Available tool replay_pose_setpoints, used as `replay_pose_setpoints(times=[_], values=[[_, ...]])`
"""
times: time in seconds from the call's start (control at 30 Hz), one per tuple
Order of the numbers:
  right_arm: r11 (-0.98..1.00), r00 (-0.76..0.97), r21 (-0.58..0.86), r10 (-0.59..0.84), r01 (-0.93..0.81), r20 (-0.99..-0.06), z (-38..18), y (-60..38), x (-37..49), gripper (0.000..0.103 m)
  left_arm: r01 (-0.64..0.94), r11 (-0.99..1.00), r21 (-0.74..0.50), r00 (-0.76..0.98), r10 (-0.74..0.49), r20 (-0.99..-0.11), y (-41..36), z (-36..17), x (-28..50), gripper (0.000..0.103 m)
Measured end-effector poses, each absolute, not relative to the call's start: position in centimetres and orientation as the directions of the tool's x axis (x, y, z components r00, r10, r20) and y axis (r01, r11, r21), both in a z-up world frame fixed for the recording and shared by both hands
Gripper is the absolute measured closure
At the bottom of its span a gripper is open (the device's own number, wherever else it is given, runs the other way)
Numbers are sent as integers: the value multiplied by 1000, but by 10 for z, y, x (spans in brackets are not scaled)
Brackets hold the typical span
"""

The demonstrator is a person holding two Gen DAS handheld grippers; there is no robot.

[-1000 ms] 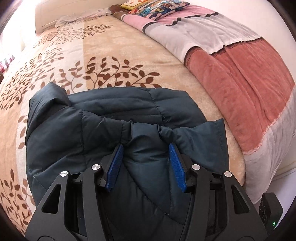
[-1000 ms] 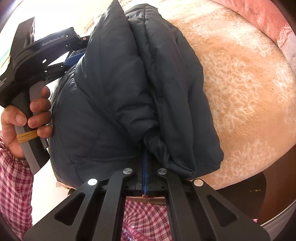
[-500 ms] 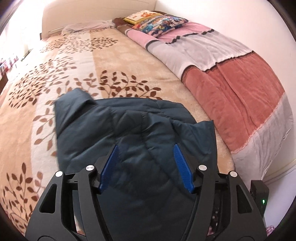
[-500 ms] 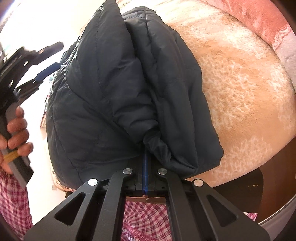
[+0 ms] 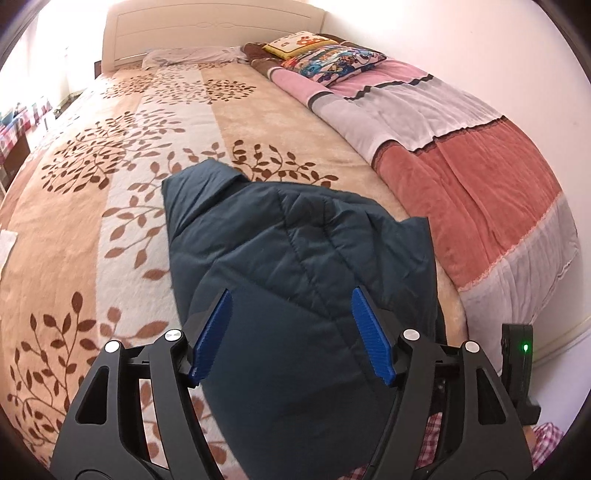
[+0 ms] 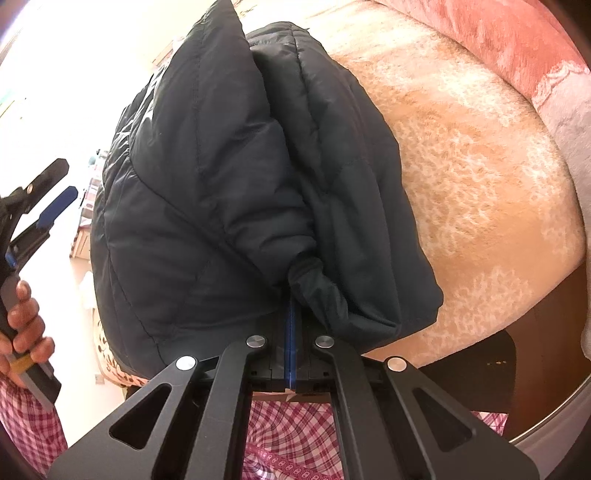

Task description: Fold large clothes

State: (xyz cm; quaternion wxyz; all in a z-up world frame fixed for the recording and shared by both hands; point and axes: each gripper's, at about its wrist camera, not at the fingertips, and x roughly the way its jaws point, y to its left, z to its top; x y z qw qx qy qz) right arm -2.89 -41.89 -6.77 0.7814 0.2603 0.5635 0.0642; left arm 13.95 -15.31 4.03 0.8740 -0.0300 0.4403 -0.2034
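Note:
A dark navy quilted puffer jacket (image 5: 295,258) lies bunched on the leaf-patterned bed blanket (image 5: 129,184), near the bed's foot edge. My left gripper (image 5: 291,332) is open, its blue pads apart above the jacket, holding nothing. In the right wrist view the jacket (image 6: 221,184) rises in thick folds. My right gripper (image 6: 291,314) is shut on a gathered fold of the jacket at its near edge. The left gripper (image 6: 44,206) shows at the left of that view, held in a hand, clear of the jacket.
A striped pink, grey and rust quilt (image 5: 461,155) lies along the bed's right side. Pillows (image 5: 325,55) and a white headboard (image 5: 207,29) are at the far end. The bed's foot edge (image 6: 517,332) drops off close to the jacket.
My left gripper let go of the jacket fold and pulled back and up, away from the jacket. The jacket settled flatter. My right gripper kept its hold.

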Motion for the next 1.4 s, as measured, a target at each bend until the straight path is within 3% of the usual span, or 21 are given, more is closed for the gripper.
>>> replay_pose_setpoints(times=[0.7,1.4], values=[[867,360,446,352,222,-864,-68,-404,-29,103,283,910,-302,499,-409,-764,-119,14,110,35],[889,389,399,294,224,-873,-68,-380,-33,103,239,886,-397,436,-463,-772,-96,-25,31,34]])
